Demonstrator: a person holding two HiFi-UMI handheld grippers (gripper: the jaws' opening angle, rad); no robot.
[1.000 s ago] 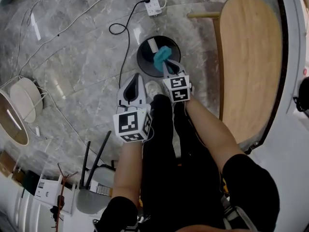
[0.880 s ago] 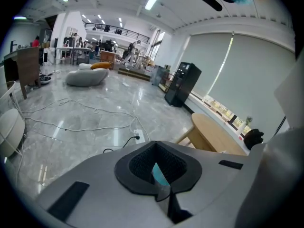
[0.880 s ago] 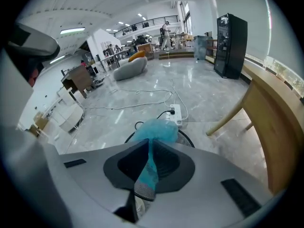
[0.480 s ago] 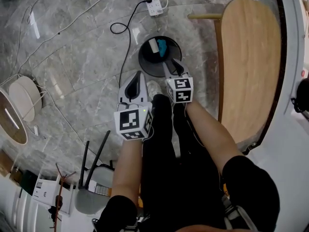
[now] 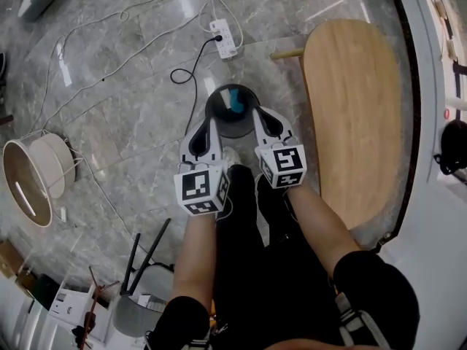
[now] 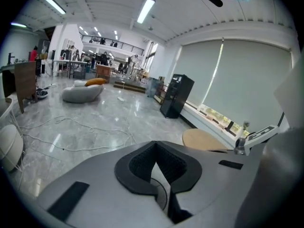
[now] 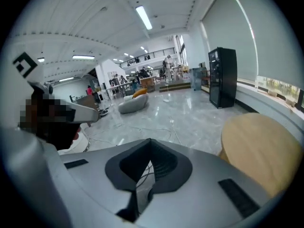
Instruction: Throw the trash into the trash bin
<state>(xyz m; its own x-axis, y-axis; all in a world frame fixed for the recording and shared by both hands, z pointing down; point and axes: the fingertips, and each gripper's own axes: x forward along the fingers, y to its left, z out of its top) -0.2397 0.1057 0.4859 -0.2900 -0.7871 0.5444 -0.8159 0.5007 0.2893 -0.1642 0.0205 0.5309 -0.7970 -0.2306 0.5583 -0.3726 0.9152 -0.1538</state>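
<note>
Two smooth, pale-grey grippers side by side, each capped at the near end with a cube of black-and-white square markers. Left gripper (image 5: 211, 121): clenched on nothing, curved jaws met at the tips around a dark, ribbed, teardrop-shaped hollow. Right gripper (image 5: 255, 110): empty too, jaws just closed together, only glossy floor showing through the thin slit. In the head view, the left tips overlap the near left edge of the trash bin (image 5: 214, 92) and the right tips overlap its right edge.

Round, black, open-topped bin, standing on the floor (image 5: 124, 86) just left of the table (image 5: 350, 115). Inside it lies the trash (image 5: 236, 99), a teal piece with its long axis running near to far. Just to its left sits a small white piece (image 5: 227, 95), also in the bin.

Polished grey stone floor with pale veins and bright glare streaks. Flat oval tabletop of light wood with a smooth rounded edge. Beyond the bin, a white rectangular power strip (image 5: 225, 39) with a thin black cable (image 5: 191, 79) looping from it toward the bin. At far left, a round cream-coloured drum shape (image 5: 33, 177) lies on its side.
</note>
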